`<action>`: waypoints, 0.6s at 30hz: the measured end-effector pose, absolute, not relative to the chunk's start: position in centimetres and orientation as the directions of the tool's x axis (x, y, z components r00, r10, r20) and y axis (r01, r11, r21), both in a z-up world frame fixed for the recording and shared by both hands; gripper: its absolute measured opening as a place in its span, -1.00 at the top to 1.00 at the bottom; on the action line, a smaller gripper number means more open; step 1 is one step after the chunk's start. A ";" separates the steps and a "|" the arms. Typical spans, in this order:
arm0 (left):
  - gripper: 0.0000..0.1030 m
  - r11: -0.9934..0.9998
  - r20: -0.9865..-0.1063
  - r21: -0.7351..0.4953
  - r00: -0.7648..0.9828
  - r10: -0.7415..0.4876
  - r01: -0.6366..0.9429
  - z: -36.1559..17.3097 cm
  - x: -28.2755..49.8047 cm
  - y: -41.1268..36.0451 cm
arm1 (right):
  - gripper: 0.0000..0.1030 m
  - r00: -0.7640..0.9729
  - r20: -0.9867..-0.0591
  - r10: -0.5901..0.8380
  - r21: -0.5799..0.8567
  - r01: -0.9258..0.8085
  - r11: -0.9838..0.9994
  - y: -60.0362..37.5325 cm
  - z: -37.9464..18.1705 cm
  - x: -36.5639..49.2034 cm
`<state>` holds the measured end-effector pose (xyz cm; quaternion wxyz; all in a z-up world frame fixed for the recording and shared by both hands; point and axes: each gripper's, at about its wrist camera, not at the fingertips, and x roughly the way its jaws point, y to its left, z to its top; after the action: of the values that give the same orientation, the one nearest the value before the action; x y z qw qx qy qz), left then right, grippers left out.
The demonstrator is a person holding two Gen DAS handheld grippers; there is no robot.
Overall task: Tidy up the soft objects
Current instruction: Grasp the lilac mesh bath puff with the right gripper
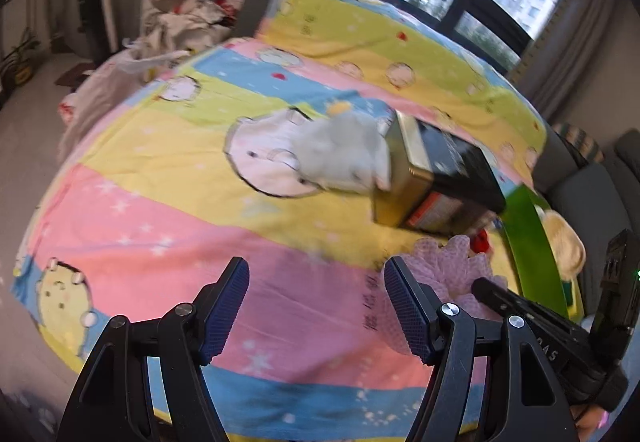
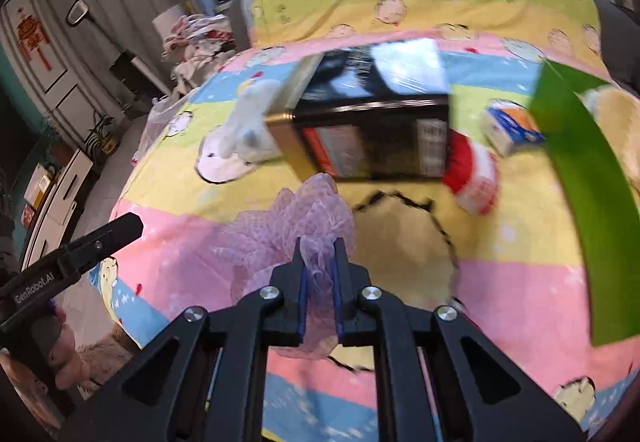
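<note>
My right gripper is shut on a lilac mesh bath pouf and holds it just above the striped cartoon bedsheet. The pouf also shows in the left wrist view, beside the right gripper's body. My left gripper is open and empty over the pink stripe of the sheet. A white fluffy soft toy lies against a black and gold box; the toy and box also show in the right wrist view.
A green bin wall stands at the right, with a beige plush behind it. A red and white soft item and a blue and orange packet lie near the box. Piled clothes lie beyond the bed's far left.
</note>
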<state>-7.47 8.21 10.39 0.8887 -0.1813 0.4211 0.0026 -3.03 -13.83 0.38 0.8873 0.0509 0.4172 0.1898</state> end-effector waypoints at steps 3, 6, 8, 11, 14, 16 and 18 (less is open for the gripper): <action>-0.37 0.944 -0.764 -0.314 0.618 -0.185 -0.105 9.6 -6.9 5.8 | 0.69 0.553 -0.759 0.342 0.232 -0.262 0.937 -15.5 -0.8 -2.8; -0.37 0.945 -0.772 -0.323 0.591 -0.234 -0.048 8.6 -6.4 3.5 | 0.20 0.553 -0.774 0.309 0.237 -0.199 0.951 -17.1 -1.5 -2.3; -0.37 0.942 -0.783 -0.337 0.556 -0.279 -0.002 7.6 -6.0 1.6 | -0.26 0.566 -0.768 0.299 0.261 -0.150 0.954 -18.2 -1.5 -2.2; -0.37 0.938 -0.788 -0.346 0.533 -0.309 0.033 6.8 -5.9 -0.3 | -0.37 0.590 -0.736 0.332 0.320 -0.130 0.939 -19.8 -1.2 -2.3; -0.37 0.938 -0.782 -0.339 0.534 -0.321 0.067 6.5 -5.9 -1.7 | -0.53 0.570 -0.721 0.394 0.380 -0.151 0.913 -19.9 -1.6 -2.2; -0.25 0.938 -0.781 -0.334 0.531 -0.329 0.092 6.3 -5.9 -2.6 | -0.55 0.539 -0.722 0.435 0.423 -0.153 0.893 -19.7 -2.5 -1.7; -0.05 0.939 -0.785 -0.326 0.521 -0.335 0.112 6.0 -5.7 -3.6 | -0.56 0.504 -0.729 0.463 0.458 -0.143 0.877 -19.3 -3.5 -1.2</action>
<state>-5.70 -3.55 5.97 0.8642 -0.1180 0.4717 -0.1294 -1.25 -19.32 -3.46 0.8500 0.1719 0.4650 0.1782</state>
